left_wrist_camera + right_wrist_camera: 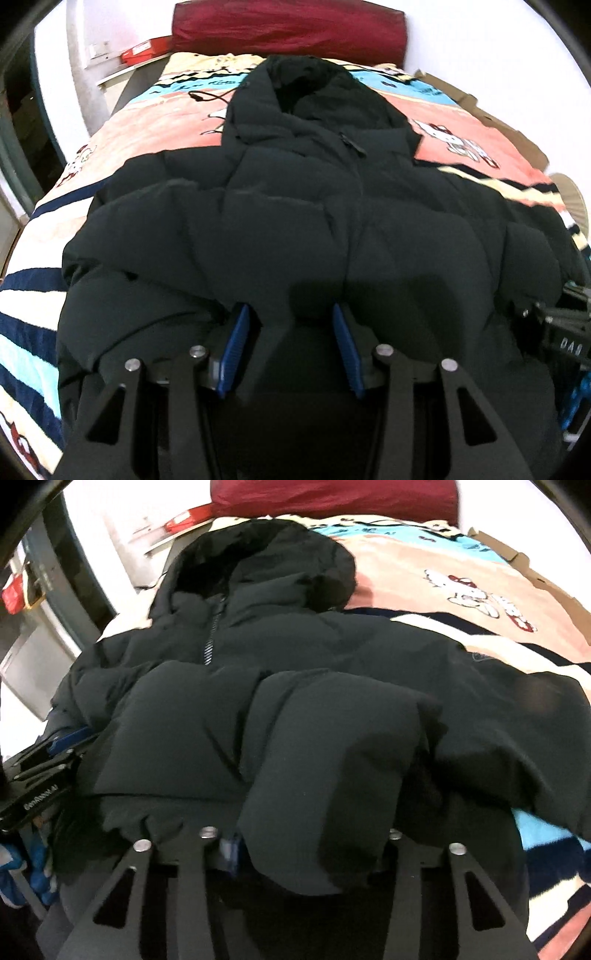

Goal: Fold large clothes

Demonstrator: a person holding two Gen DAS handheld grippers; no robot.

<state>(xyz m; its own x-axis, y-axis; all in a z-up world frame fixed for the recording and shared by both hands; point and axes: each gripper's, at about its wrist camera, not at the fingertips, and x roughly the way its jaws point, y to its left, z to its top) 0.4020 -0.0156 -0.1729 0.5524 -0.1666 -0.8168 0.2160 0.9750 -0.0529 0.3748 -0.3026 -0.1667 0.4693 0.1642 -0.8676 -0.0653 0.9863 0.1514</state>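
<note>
A large black hooded puffer jacket (pixel 295 206) lies front up on the bed, hood toward the headboard; it also fills the right wrist view (pixel 280 686). Both sleeves seem folded in over the chest. My left gripper (pixel 291 317) is open, its blue pads (pixel 236 339) spread wide, with jacket fabric at the lower hem lying between them. My right gripper (pixel 306 834) is at the hem too; a thick fold of jacket (pixel 314 812) bulges between its fingers and hides the pads. Each gripper shows at the edge of the other's view.
The bed is covered with a cartoon-print blanket (pixel 461 122) in pink, cyan, cream and navy stripes. A dark red headboard cushion (pixel 291 29) stands at the far end. A nightstand with a red box (pixel 144 51) is far left. Cardboard (pixel 546 576) lies along the bed's right side.
</note>
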